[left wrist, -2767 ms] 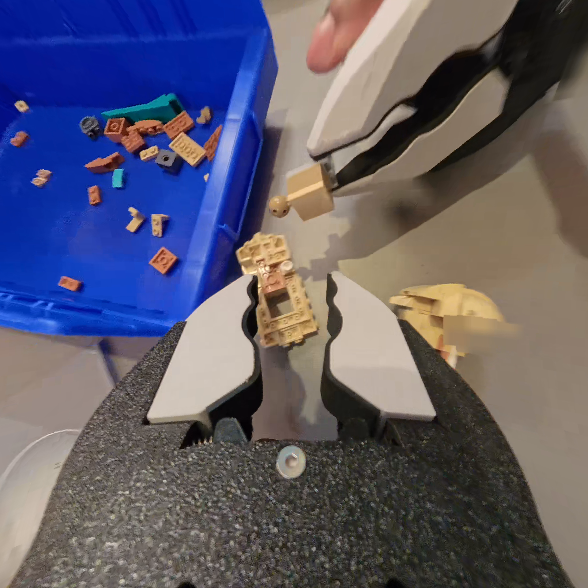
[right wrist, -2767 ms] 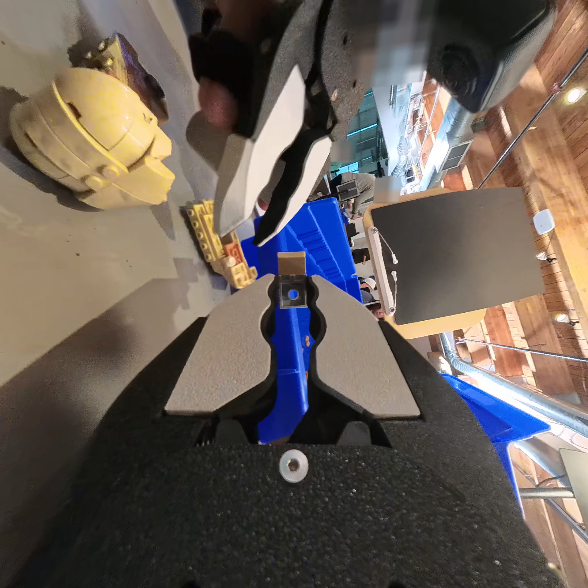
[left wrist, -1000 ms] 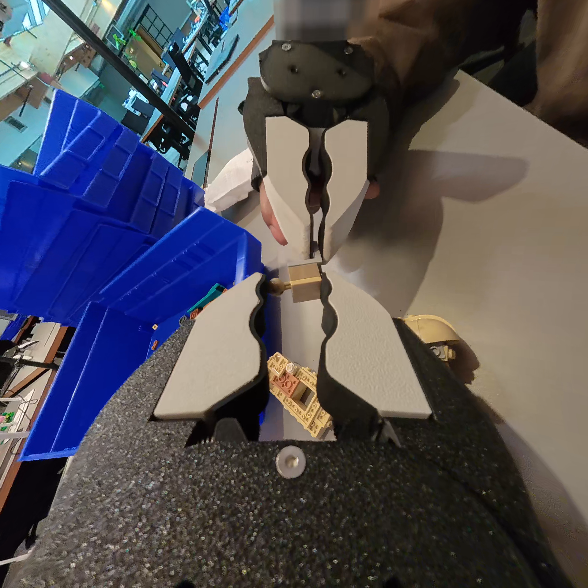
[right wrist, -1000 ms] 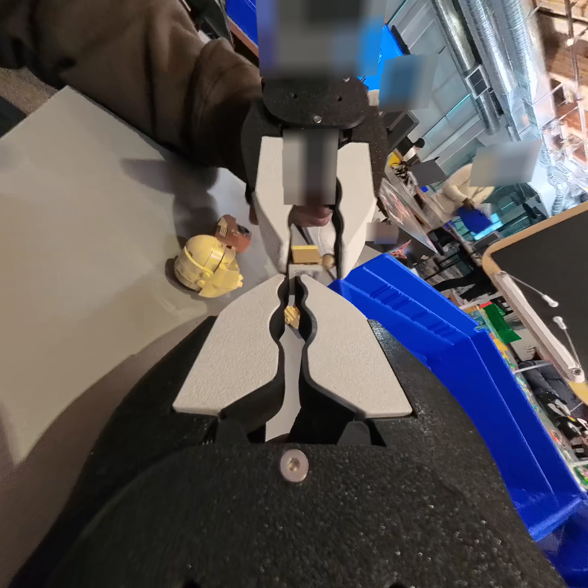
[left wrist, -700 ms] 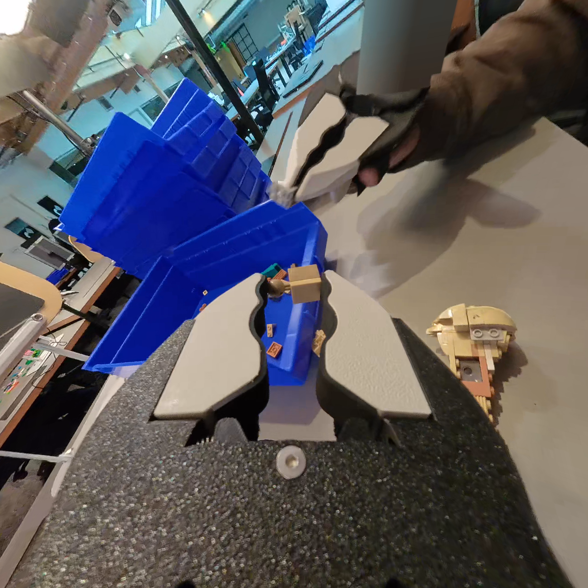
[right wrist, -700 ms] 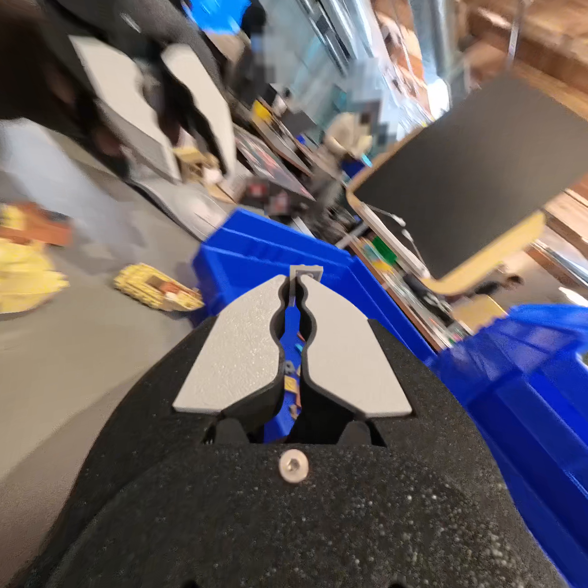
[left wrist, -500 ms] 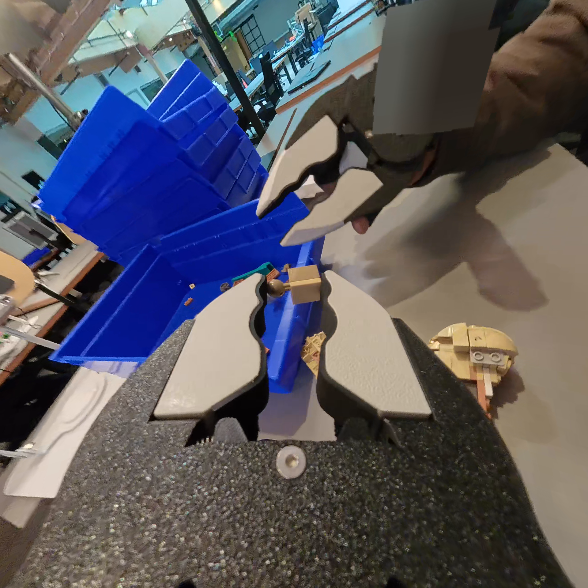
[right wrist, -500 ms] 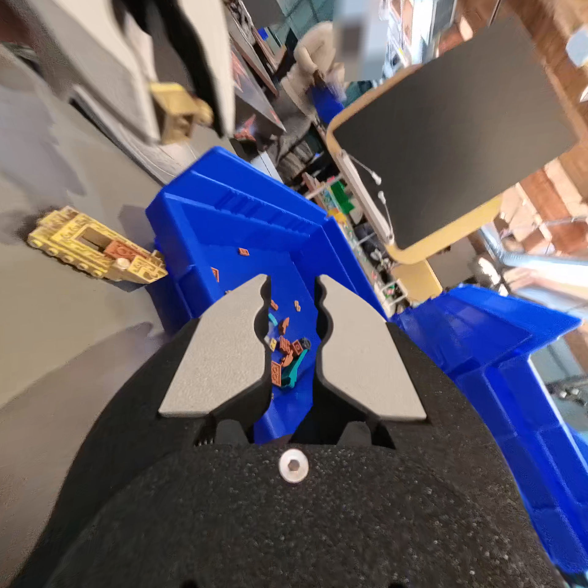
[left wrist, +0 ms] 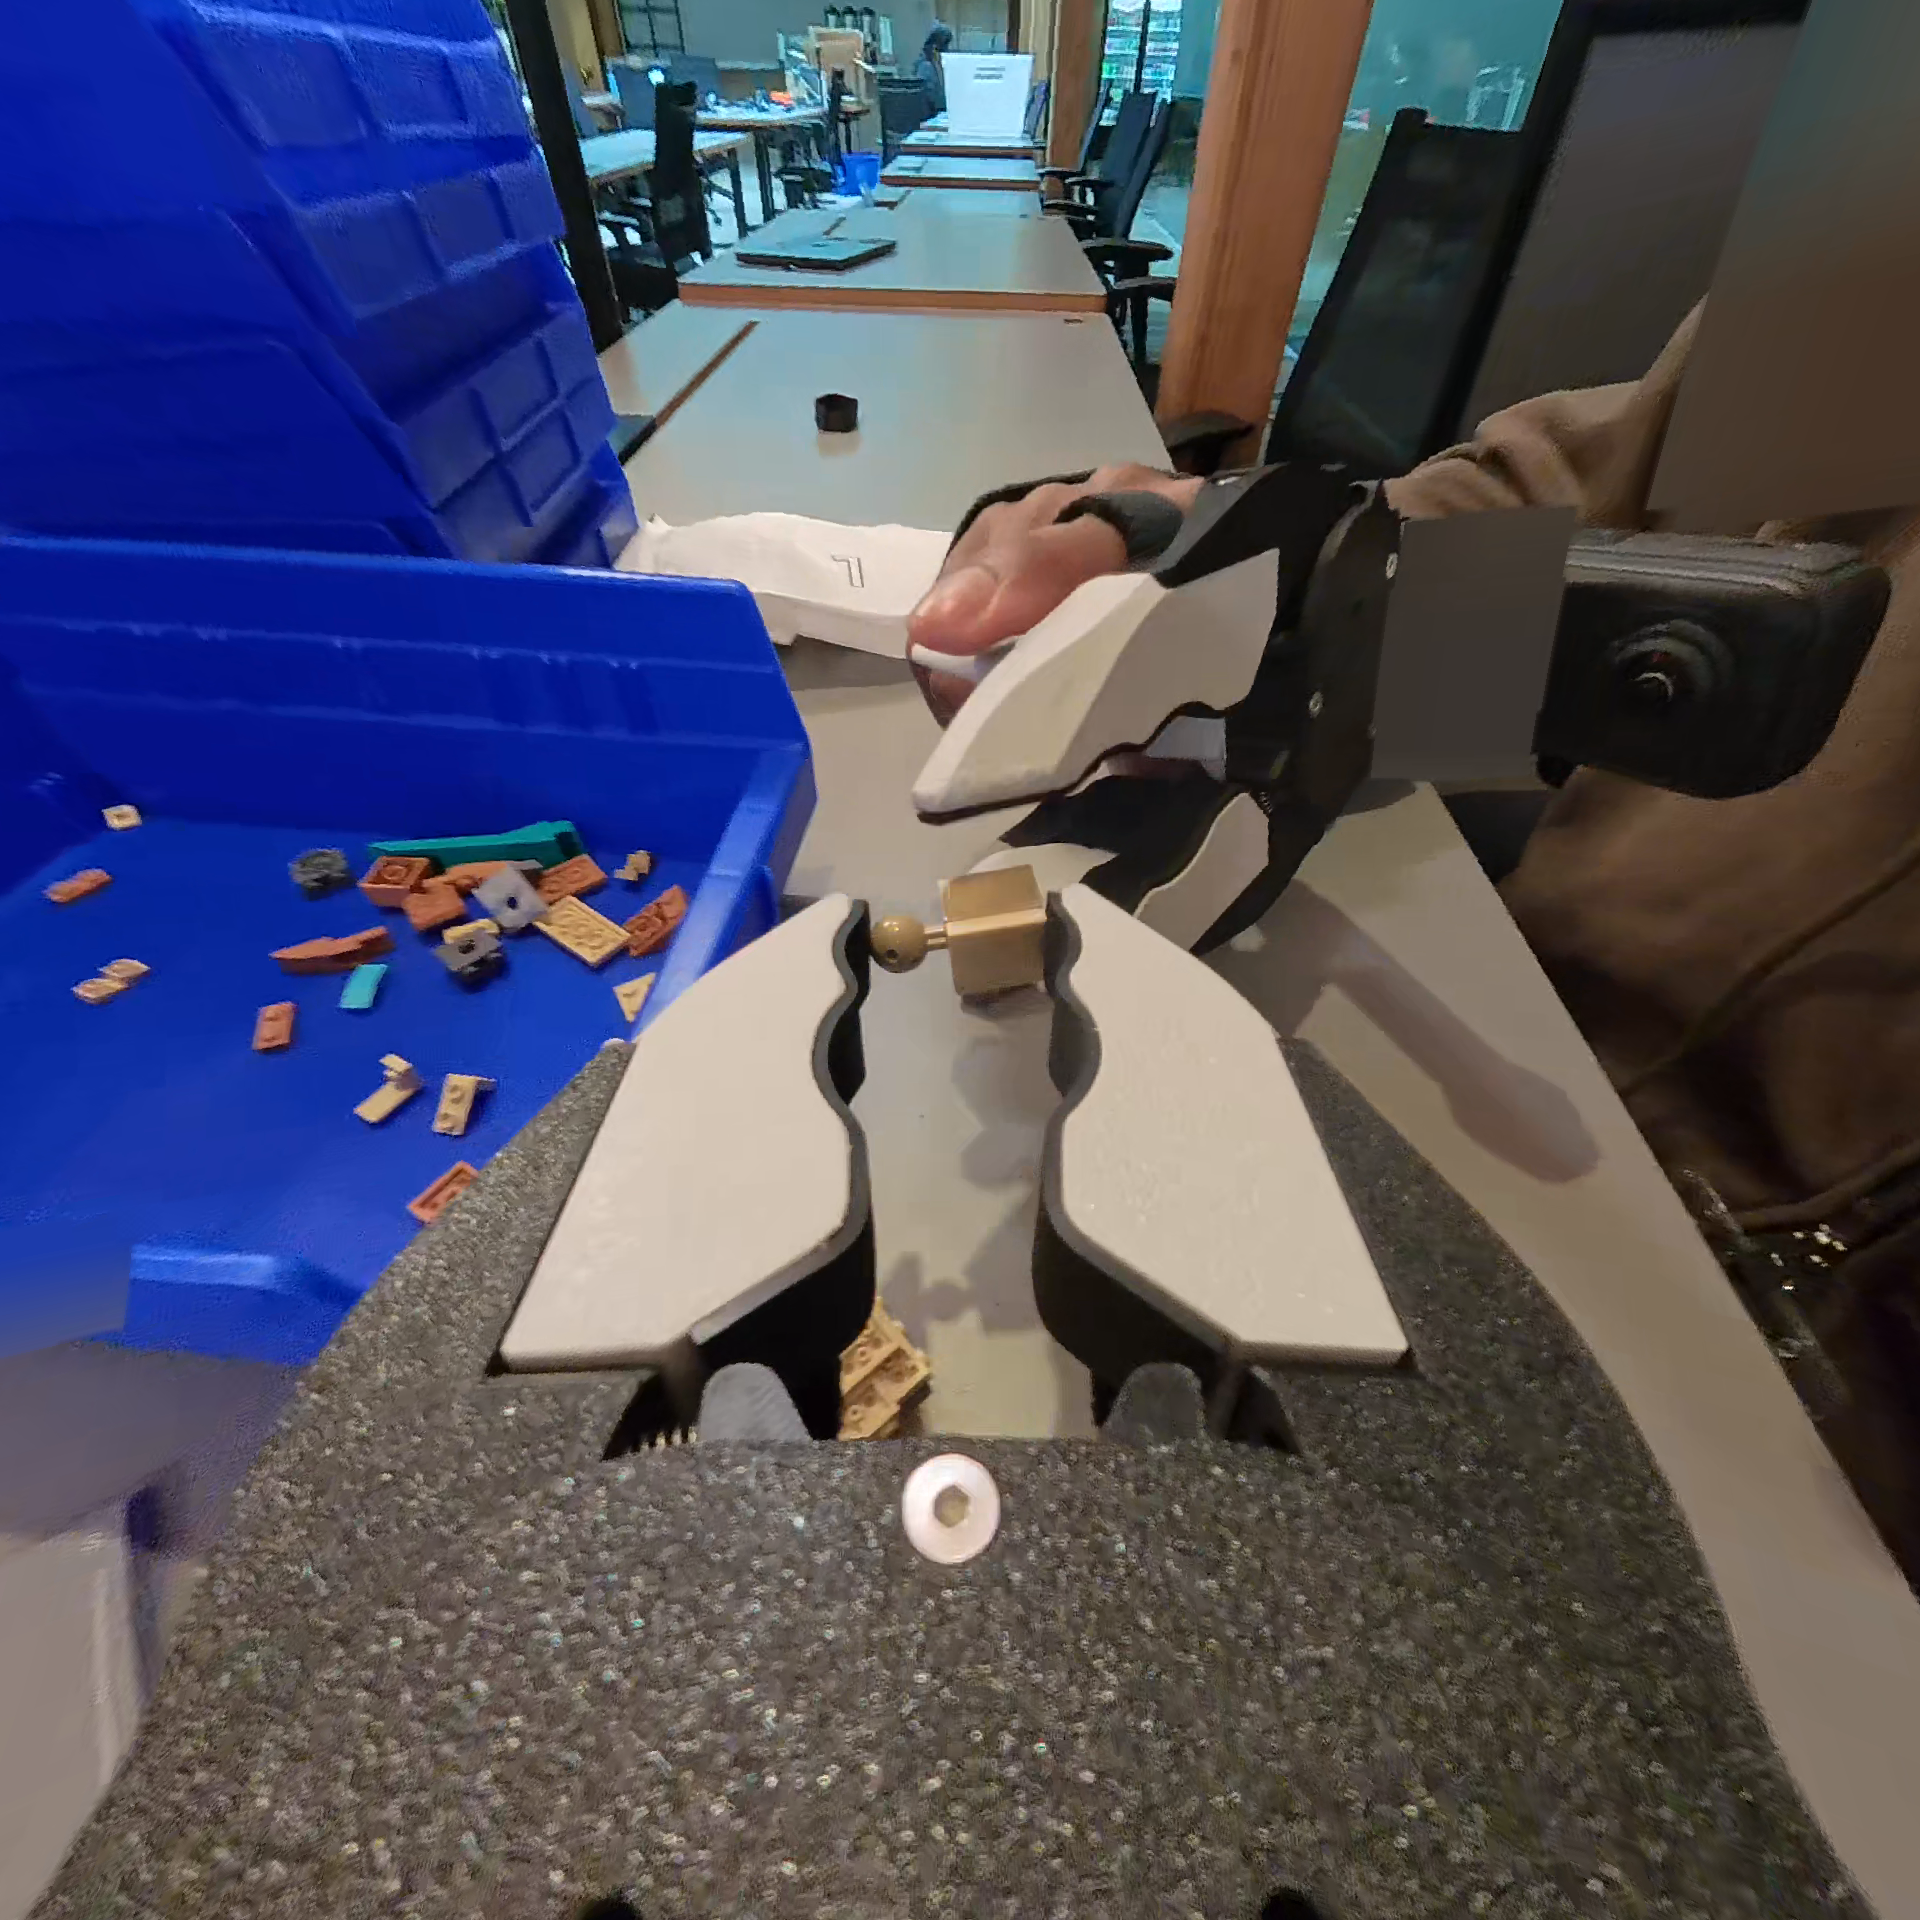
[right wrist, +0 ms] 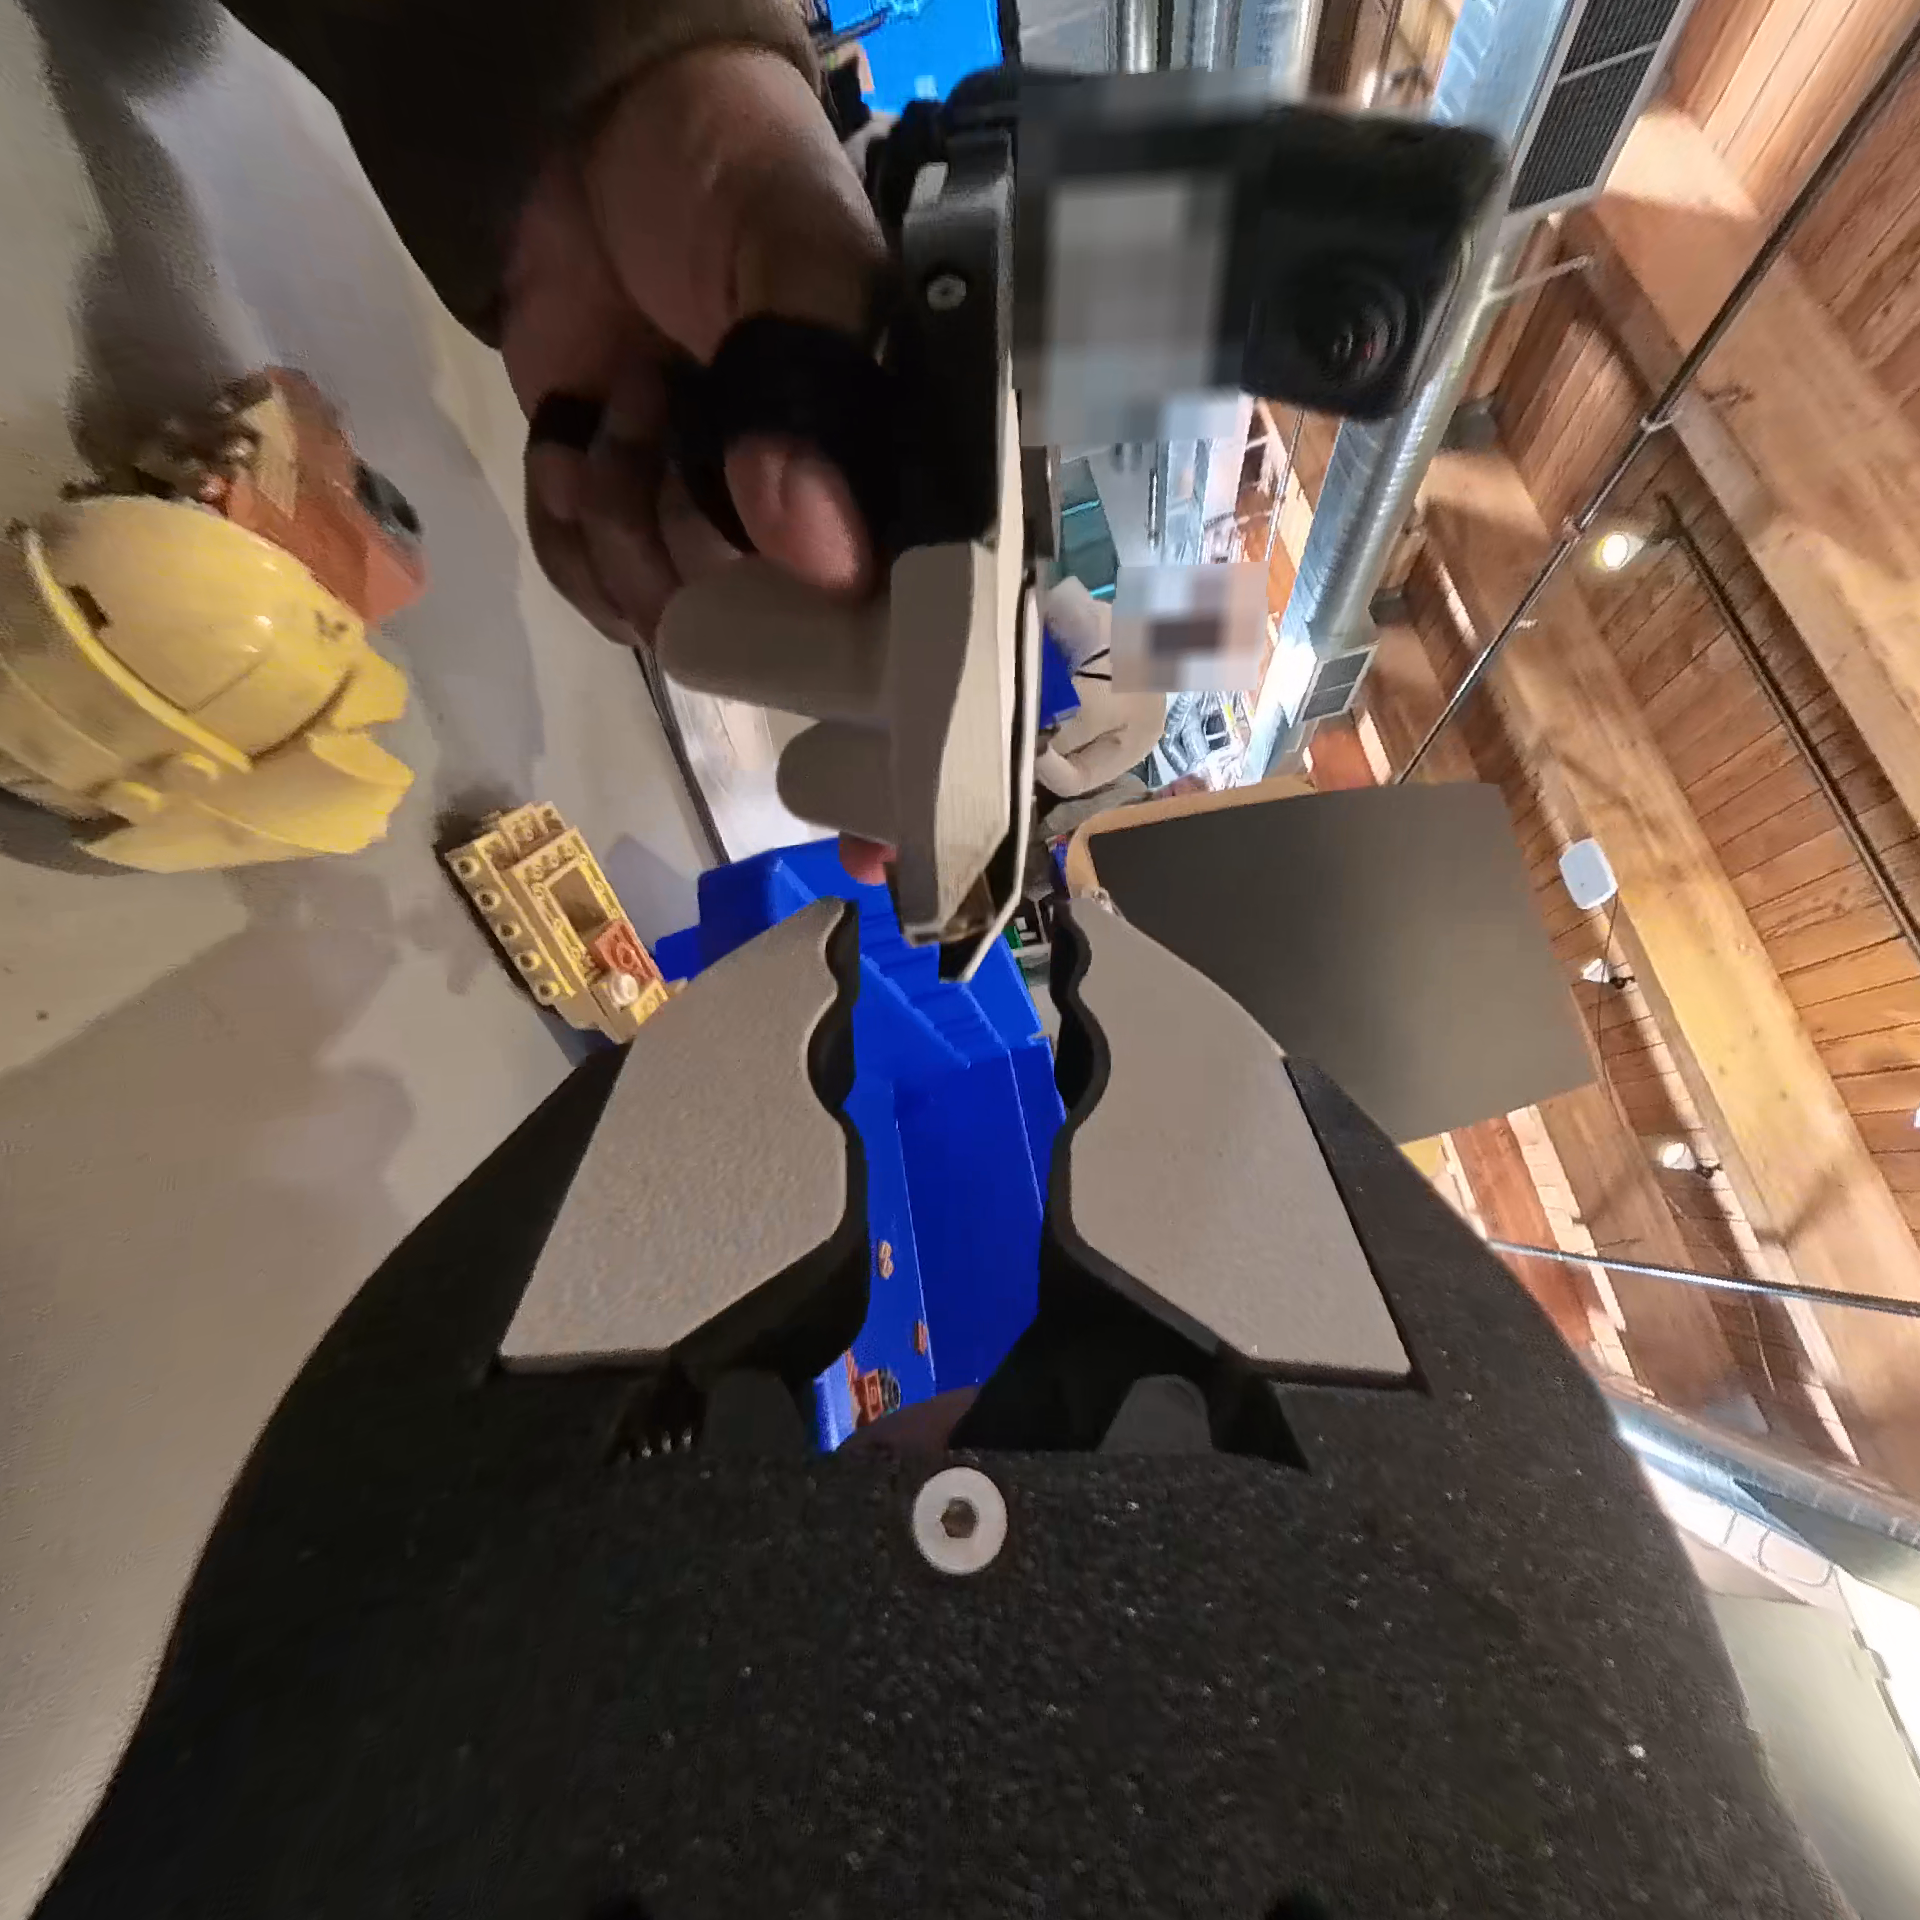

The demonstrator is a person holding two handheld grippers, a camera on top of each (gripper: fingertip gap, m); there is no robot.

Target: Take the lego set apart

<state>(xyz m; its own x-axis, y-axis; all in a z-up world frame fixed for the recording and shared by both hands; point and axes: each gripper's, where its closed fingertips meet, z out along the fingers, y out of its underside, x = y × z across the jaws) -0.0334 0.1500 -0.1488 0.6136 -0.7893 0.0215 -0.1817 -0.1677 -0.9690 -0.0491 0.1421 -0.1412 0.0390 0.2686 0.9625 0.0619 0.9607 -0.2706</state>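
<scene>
— What does the left claw hold?
— A tan block with a ball peg, pinched across its length above the grey bench.
— And the right claw?
— A second ago it was shut on a small grey plate; now its fingers stand apart, empty.
— Where did the plate go?
— Probably into the blue bin of loose bricks; a small grey one lies there.

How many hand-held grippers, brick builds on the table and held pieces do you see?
Hand-held grippers: 2, left hand-held gripper, right hand-held gripper
Brick builds: 2, rounded yellow build, flat tan build
Held pieces: 1, tan ball-joint piece
Total: 5
</scene>
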